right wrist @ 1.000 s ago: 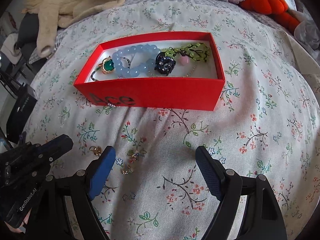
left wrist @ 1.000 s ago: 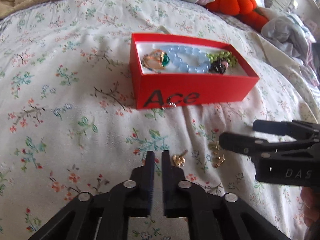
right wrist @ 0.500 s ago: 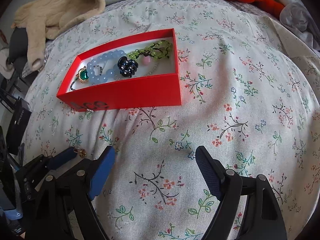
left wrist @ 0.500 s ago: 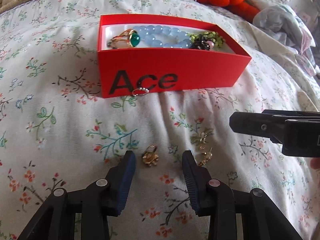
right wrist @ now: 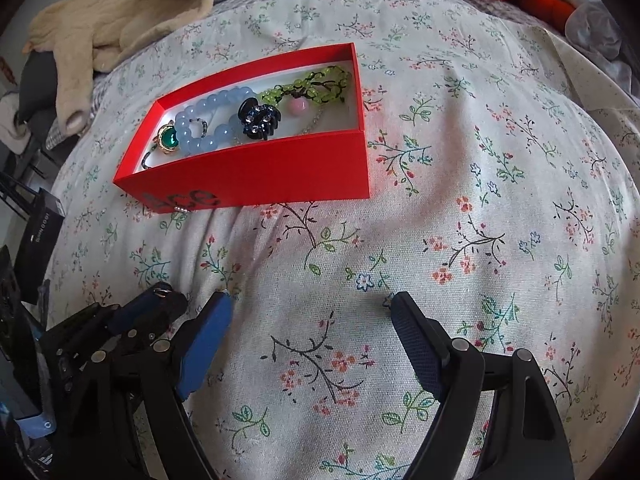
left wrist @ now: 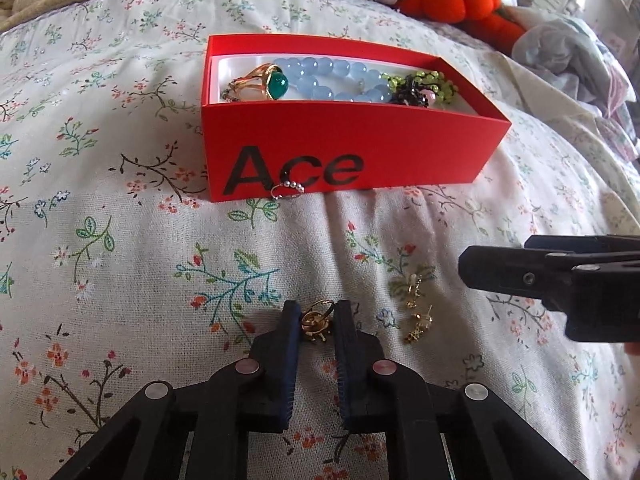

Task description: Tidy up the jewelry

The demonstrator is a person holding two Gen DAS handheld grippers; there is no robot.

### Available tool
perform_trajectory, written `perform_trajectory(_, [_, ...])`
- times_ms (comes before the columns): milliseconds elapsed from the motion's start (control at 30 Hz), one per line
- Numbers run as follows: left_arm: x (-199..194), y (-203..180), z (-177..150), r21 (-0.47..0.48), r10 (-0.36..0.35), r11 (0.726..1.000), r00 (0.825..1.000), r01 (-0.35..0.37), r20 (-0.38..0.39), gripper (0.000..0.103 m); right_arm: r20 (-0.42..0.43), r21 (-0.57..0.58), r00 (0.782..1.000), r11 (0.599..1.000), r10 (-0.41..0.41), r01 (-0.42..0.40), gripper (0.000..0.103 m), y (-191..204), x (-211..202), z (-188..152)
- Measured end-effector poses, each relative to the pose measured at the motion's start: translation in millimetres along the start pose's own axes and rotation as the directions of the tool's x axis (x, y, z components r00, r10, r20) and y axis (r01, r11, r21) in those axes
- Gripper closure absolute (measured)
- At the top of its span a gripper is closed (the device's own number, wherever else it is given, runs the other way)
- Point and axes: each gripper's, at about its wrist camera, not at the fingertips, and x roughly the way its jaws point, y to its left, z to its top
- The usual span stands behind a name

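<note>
A red box (left wrist: 360, 148) marked "Ace" lies on the floral bedspread and holds a green-stone ring (left wrist: 268, 84), blue beads (left wrist: 332, 76) and green beads (left wrist: 424, 80). It also shows in the right wrist view (right wrist: 280, 168). My left gripper (left wrist: 317, 316) has its fingers closed against a small gold ring (left wrist: 316, 322) on the bed. Two gold earrings (left wrist: 416, 308) lie to its right. A thin silver ring (left wrist: 286, 191) rests at the box's front wall. My right gripper (right wrist: 312, 320) is open and empty above the bedspread; it shows at the right in the left wrist view (left wrist: 560, 280).
An orange plush pumpkin (left wrist: 460, 0) and crumpled clothes (left wrist: 572, 56) lie behind the box to the right. A beige blanket (right wrist: 120, 20) lies at the back left. Black gear (right wrist: 36, 236) stands off the bed's left edge.
My left gripper moved forward and narrowed from open onto the gold ring. My right gripper drifted right, away from the earrings, staying open.
</note>
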Motion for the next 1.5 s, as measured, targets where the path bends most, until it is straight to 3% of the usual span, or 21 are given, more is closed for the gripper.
perform_trajectory(367, [-39, 42, 9, -0.090, 0.089, 0.992, 0.996, -0.086, 0.022, 0.092, 0.041, -0.004, 0.998, 0.998, 0.057, -0.057, 0.019, 37, 10, 11])
perform_trajectory(500, [-50, 51, 5, -0.089, 0.092, 0.992, 0.995, -0.089, 0.030, 0.092, 0.055, -0.037, 0.996, 0.997, 0.076, -0.074, 0.037, 55, 22, 15])
perform_trajectory(633, [-55, 54, 1, -0.067, 0.099, 0.993, 0.995, -0.097, 0.023, 0.092, 0.061, -0.013, 0.990, 0.992, 0.127, -0.127, 0.047, 61, 32, 26])
perform_trajectory(1067, [-50, 61, -12, -0.073, 0.101, 0.992, 0.995, -0.102, -0.022, 0.092, 0.041, 0.132, 0.989, 0.980, 0.143, -0.148, 0.059, 65, 50, 47])
perform_trajectory(1333, [-47, 60, -13, -0.071, 0.111, 0.991, 0.993, -0.113, -0.033, 0.092, 0.005, 0.149, 0.986, 0.975, 0.168, -0.167, 0.097, 47, 51, 48])
perform_trajectory(1500, [-46, 62, -10, -0.083, 0.113, 0.990, 0.993, -0.115, -0.030, 0.092, -0.015, 0.175, 0.981, 0.967, 0.193, -0.187, 0.097, 36, 48, 47])
